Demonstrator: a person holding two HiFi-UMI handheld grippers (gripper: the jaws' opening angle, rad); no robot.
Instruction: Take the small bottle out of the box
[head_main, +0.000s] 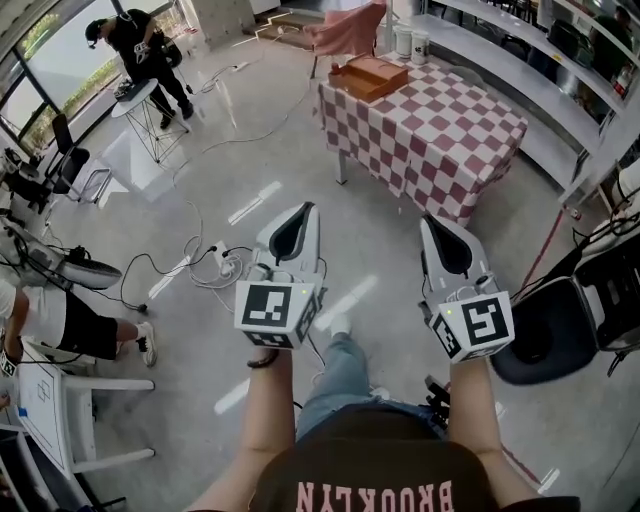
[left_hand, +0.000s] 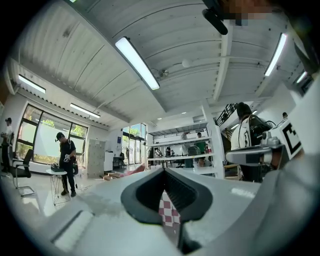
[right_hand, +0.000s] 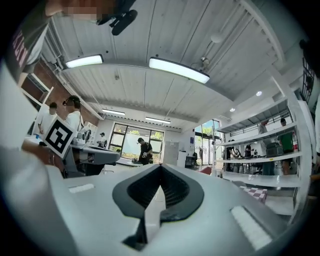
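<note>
An open brown wooden box (head_main: 368, 76) sits at the far left end of a table with a red-and-white checked cloth (head_main: 440, 135), a few steps ahead of me. I cannot make out a small bottle inside it from here. Two white containers (head_main: 411, 42) stand on the cloth behind the box. My left gripper (head_main: 306, 207) (left_hand: 164, 170) is shut and empty, held over the floor and aimed at the table. My right gripper (head_main: 427, 219) (right_hand: 160, 165) hangs beside it, also shut with nothing in it. A strip of the checked cloth (left_hand: 169, 212) shows below the left jaws.
Cables and a power strip (head_main: 225, 262) lie on the grey floor between me and the table. A black chair (head_main: 560, 330) stands to my right, and a white table (head_main: 45, 400) with a seated person (head_main: 60, 320) to my left. Another person (head_main: 140, 50) stands far left. Shelving (head_main: 540, 50) runs behind the table.
</note>
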